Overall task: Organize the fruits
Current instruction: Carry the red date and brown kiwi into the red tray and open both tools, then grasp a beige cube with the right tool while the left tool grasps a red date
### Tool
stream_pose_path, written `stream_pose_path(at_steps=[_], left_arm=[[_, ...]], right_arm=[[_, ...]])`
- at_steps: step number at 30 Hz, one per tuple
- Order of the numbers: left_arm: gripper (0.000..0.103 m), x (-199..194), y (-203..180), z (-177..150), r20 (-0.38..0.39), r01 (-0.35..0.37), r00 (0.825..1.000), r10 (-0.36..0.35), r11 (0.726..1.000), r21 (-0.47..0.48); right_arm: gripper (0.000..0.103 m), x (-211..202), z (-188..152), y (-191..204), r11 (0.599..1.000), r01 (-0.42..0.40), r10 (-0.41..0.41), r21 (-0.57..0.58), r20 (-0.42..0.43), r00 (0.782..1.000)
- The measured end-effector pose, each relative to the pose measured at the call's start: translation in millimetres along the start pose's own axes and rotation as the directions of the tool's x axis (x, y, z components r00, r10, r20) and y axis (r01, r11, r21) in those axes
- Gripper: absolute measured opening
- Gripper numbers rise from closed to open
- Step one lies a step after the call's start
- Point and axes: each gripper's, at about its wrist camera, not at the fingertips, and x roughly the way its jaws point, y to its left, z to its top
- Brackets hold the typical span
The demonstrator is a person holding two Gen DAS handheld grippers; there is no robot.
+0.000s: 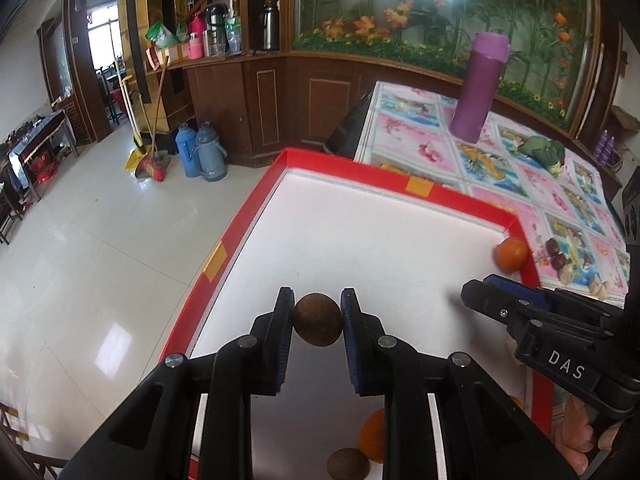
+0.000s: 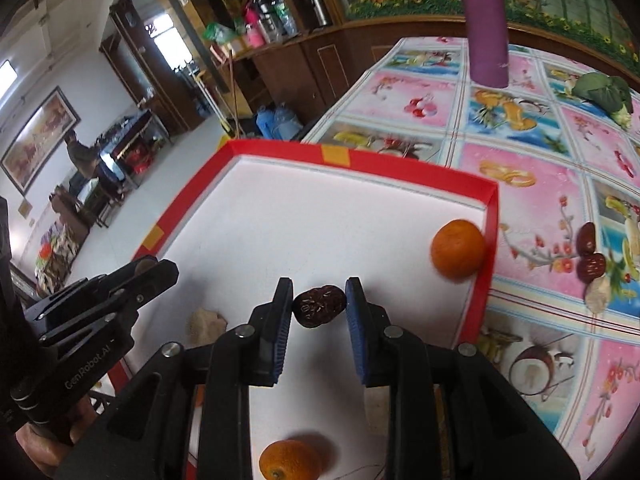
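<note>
The left gripper (image 1: pixel 318 320) hangs over the red-rimmed tray (image 1: pixel 224 240), its jaws pinching a round brown fruit (image 1: pixel 318 320) on both sides. The right gripper (image 2: pixel 319 306) is over the same tray, its jaws pinching a wrinkled dark date (image 2: pixel 319 306). An orange (image 2: pixel 458 249) lies in the tray's far right corner, touching the rim; a 2nd orange (image 2: pixel 290 460) lies below the right gripper, near the camera. 2 more dates (image 2: pixel 590 254) lie on the flowered worktop (image 2: pixel 532 168) outside the tray, well apart from a purple bottle (image 2: pixel 484 20).
</note>
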Motion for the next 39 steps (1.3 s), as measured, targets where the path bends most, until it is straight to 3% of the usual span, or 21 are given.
stream_pose_path(at_steps=[12,15,17,19,24,28,33,39], left_arm=[[0.024,13.7,-1.2,-5.7,-0.055,-0.027,0.998,0.027,1.000,0.003],[0.030,14.6,1.5,-7.1,-0.068,-0.028,0.997,0.027,0.999,-0.018],[0.052,12.7,2.3,-8.1,-0.071,-0.042,0.997,0.040,0.999,-0.028],[0.055,9.4,1.2,-8.9,-0.067,-0.043,0.997,0.040,0.999,-0.033],[0.055,-1.7,-9.9,-6.4,-0.055,-0.036,0.998,0.035,0.999,-0.020],[0.055,-9.4,-29.0,-1.5,-0.039,-0.019,0.999,0.019,1.000,0.005],[0.057,-20.0,-68.4,3.6,-0.025,0.044,0.999,-0.042,0.997,0.066],[0.058,-22.4,-125.6,14.9,-0.028,0.124,0.992,-0.121,0.979,0.160]], right_arm=[[0.030,8.4,-4.5,6.3,0.999,-0.024,0.022,-0.046,-0.041,0.999],[0.030,6.7,-3.0,4.5,0.998,-0.047,0.045,-0.033,-0.053,0.998],[0.034,1.4,0.1,0.0,0.997,-0.072,0.071,-0.014,-0.039,0.997],[0.043,-9.5,3.0,-4.9,0.995,-0.097,0.097,0.003,-0.002,0.995],[0.044,-37.3,9.7,-22.8,0.993,-0.111,0.109,0.027,0.084,0.991],[0.044,-62.4,10.4,-55.8,0.994,-0.089,0.081,0.060,0.131,0.988],[0.044,-97.6,6.9,-125.6,0.988,-0.050,0.025,0.145,0.173,0.985],[0.044,-128.2,-5.1,-218.1,0.954,-0.090,0.050,0.285,0.146,0.988]])
